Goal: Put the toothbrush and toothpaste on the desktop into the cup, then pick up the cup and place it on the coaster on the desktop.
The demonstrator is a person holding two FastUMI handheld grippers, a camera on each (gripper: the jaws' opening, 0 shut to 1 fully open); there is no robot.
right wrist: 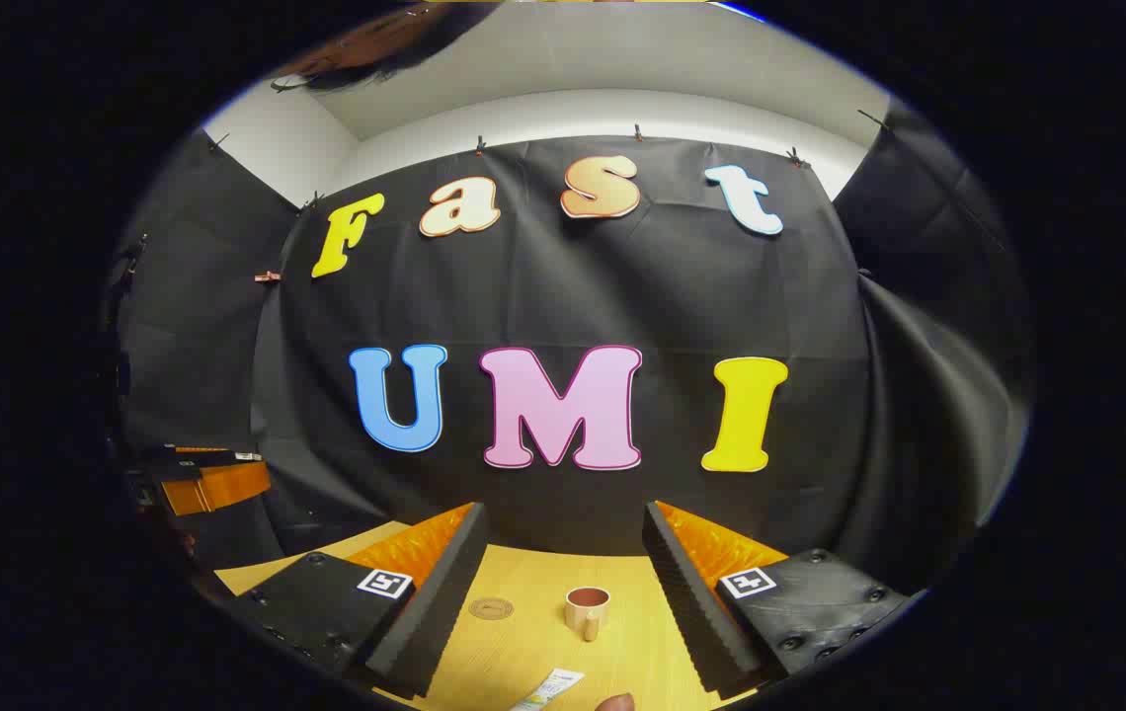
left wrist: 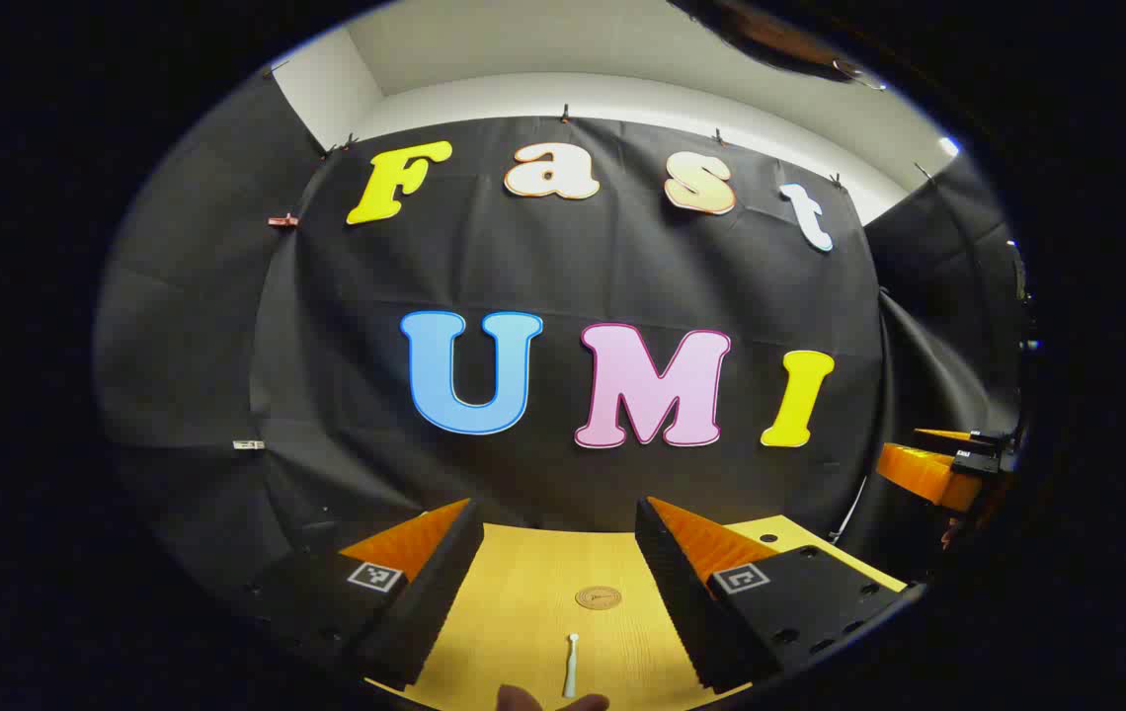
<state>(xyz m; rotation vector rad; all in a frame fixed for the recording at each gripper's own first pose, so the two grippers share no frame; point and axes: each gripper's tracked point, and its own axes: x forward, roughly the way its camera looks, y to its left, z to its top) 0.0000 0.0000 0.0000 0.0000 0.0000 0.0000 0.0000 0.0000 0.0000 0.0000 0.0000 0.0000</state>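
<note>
Both claws released above the worktop, nothing grasped.

Left claw (left wrist: 555,583) spread wide over the yellow worktop (left wrist: 523,632); between its fingers lie the round coaster (left wrist: 599,597) and, nearer, the white toothbrush (left wrist: 571,666); right claw (right wrist: 563,583) equally spread; the cup (right wrist: 587,607) stands upright beside the coaster (right wrist: 491,608), apart from it; the toothpaste (right wrist: 547,688) lies nearer the camera.

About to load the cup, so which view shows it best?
The right gripper view: the cup stands upright on the desk, between the open fingers, beside the coaster. The left gripper view gives the coaster and toothbrush instead.
</note>
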